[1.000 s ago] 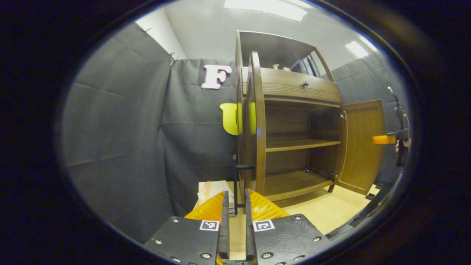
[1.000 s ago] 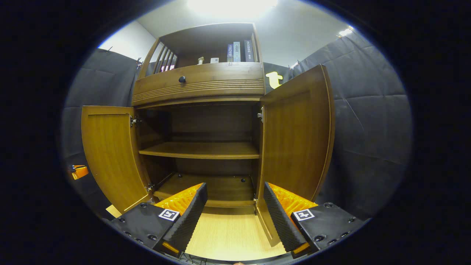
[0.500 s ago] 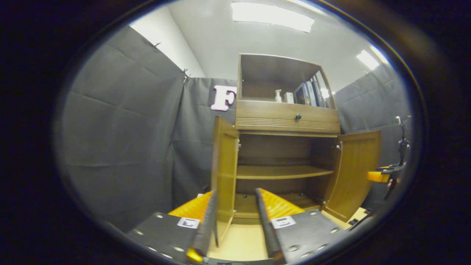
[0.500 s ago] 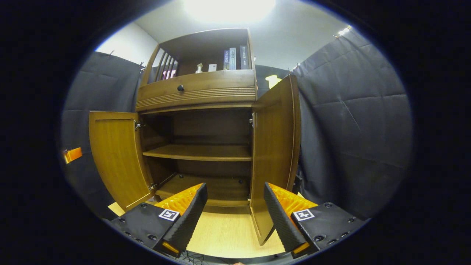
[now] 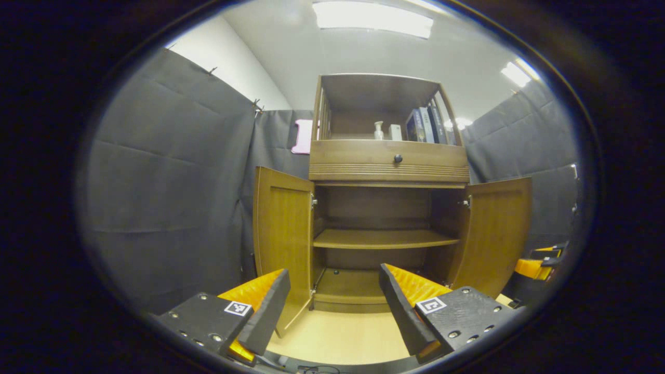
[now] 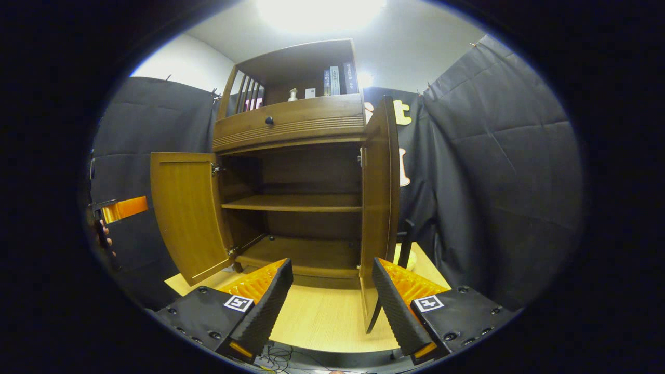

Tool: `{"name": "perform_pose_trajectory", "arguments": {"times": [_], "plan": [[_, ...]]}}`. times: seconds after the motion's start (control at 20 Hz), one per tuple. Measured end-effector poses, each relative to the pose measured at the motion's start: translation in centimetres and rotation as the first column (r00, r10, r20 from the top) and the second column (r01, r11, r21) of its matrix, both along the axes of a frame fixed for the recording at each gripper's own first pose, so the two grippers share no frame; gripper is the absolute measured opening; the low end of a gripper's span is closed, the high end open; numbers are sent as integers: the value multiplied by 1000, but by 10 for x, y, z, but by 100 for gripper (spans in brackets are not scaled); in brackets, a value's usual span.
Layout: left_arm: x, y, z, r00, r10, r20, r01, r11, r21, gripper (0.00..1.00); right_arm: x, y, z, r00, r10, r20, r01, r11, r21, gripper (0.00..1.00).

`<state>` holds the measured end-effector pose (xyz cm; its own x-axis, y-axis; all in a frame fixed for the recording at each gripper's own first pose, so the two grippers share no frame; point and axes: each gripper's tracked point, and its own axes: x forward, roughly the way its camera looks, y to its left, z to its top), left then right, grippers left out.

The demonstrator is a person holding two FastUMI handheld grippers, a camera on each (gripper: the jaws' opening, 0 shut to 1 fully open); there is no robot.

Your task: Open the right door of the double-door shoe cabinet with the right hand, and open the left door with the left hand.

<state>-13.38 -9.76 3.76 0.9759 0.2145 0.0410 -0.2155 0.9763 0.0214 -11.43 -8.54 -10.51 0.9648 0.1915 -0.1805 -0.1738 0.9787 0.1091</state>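
Both doors stand swung wide. Left door (image 5: 283,234) hangs out from the cabinet (image 5: 389,161), edge toward the camera; right door (image 5: 496,234) angled out on the far side. In the right gripper view, same cabinet (image 6: 291,122), right door (image 6: 382,208) nearly edge-on, left door (image 6: 187,213) opened flat toward the viewer. Shelf (image 6: 293,202) inside bare.

Left gripper (image 5: 332,306) spread wide, nothing between the fingers, clear of the left door. Right gripper (image 6: 332,298) likewise wide apart, empty, just short of the right door's lower edge. Left gripper also glimpsed at the rim of the right gripper view (image 6: 122,208), held in a hand (image 6: 104,234); right gripper at the rim of the left gripper view (image 5: 535,265).

Judging by the doors, opening looks done; what remains is a clean withdrawal. Best to back straight out, away from the door edges, fingers kept apart to avoid snagging a panel. Worth minding the right door: so near the right gripper, a sideways nudge could swing it back.
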Motion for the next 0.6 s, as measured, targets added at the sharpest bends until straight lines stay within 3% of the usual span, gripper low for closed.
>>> {"name": "perform_pose_trajectory", "arguments": {"times": [0.15,0.35,0.5,0.6], "plan": [[10,-26,-30,999,-34,-38,34,999,-15,100,-7,-4,-5,1000,-11,-18,11,999,-47,95],[36,-38,-38,994,-102,-43,103,994,32,100,0,-2,11,996,-93,2,93,995,-18,96],[55,-24,-31,987,-157,-19,157,988,3,100,14,13,16,988,-152,8,153,988,-6,96],[61,1,-31,988,-154,-12,154,988,7,100,23,29,17,986,-164,4,164,986,-5,94]]}}
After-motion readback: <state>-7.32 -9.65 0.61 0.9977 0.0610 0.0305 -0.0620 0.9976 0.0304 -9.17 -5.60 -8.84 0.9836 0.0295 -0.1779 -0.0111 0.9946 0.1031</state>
